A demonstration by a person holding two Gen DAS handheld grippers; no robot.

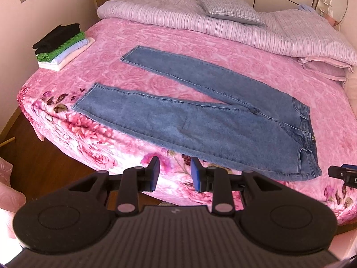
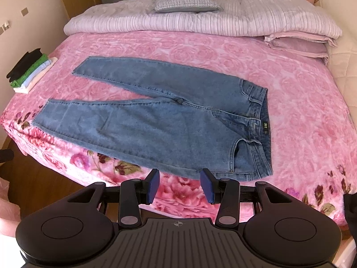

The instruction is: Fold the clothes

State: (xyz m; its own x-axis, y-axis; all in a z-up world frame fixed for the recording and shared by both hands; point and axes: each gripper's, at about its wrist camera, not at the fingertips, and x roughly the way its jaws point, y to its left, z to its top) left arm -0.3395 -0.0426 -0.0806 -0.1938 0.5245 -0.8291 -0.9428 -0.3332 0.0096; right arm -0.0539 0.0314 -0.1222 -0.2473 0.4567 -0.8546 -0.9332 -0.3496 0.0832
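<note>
On pink bedspread (image 1: 200,38) jeans (image 1: 200,120) lie flat, legs splayed; left gripper (image 1: 175,174) and right gripper (image 2: 180,186) both unclenched, empty, so pinch near hem and waistband together, fold leg onto leg evenly.

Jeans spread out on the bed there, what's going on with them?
A person is holding a pair of tongs in each hand and is about to fold the blue jeans, which lie flat and unfolded on the pink floral blanket, legs apart and waistband to the right. The left tongs and the right tongs both hover open at the near edge of the bed, touching nothing. A stack of folded clothes already sits at the far left corner.
</note>
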